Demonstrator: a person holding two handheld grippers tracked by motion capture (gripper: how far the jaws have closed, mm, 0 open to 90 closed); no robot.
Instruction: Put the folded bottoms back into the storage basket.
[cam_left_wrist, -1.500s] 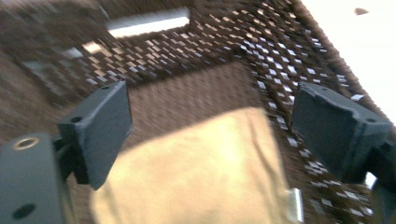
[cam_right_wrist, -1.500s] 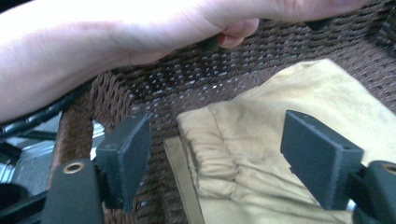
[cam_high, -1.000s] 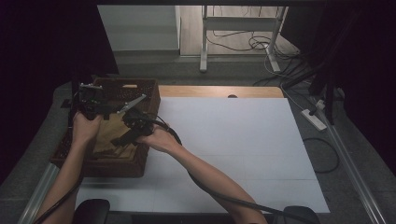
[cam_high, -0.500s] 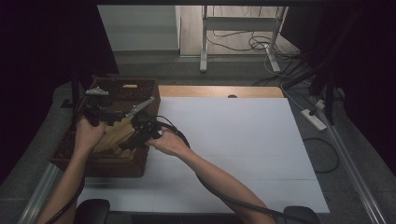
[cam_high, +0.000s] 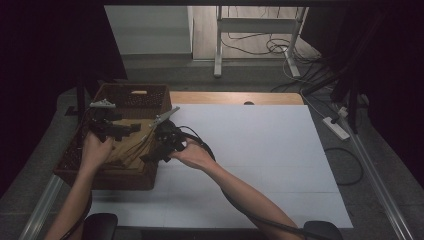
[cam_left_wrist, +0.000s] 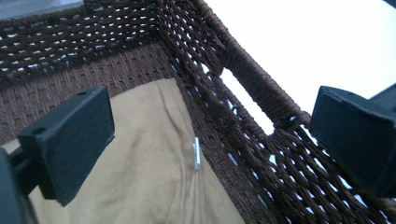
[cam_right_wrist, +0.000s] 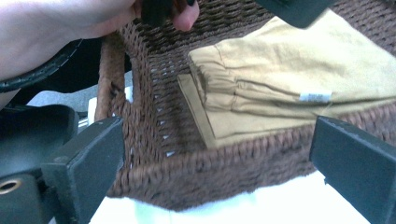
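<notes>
- The high view is dim, so the contents of the wicker basket (cam_high: 131, 96) read there as little more than a tan patch, partly covered by both hands and grippers.
- The tan cloth (cam_right_wrist: 289, 88) is cut off by the frame edges in both gripper views; its full outline cannot be made out.
- The cloth lies folded on the basket floor, with a gathered seam and a small white label (cam_right_wrist: 314, 96) near one edge; a small white tag (cam_left_wrist: 197, 153) shows on it in the left gripper view.
- The basket is dark brown weave with a handle slot (cam_left_wrist: 243, 100) in its wall, and sits at the left edge of the white table (cam_high: 280, 150).
- The left gripper (cam_high: 116, 129) hangs over the basket, jaws spread wide, holding nothing.
- The right gripper (cam_high: 161, 146) sits at the basket's right wall, jaws likewise parted and empty.
</notes>
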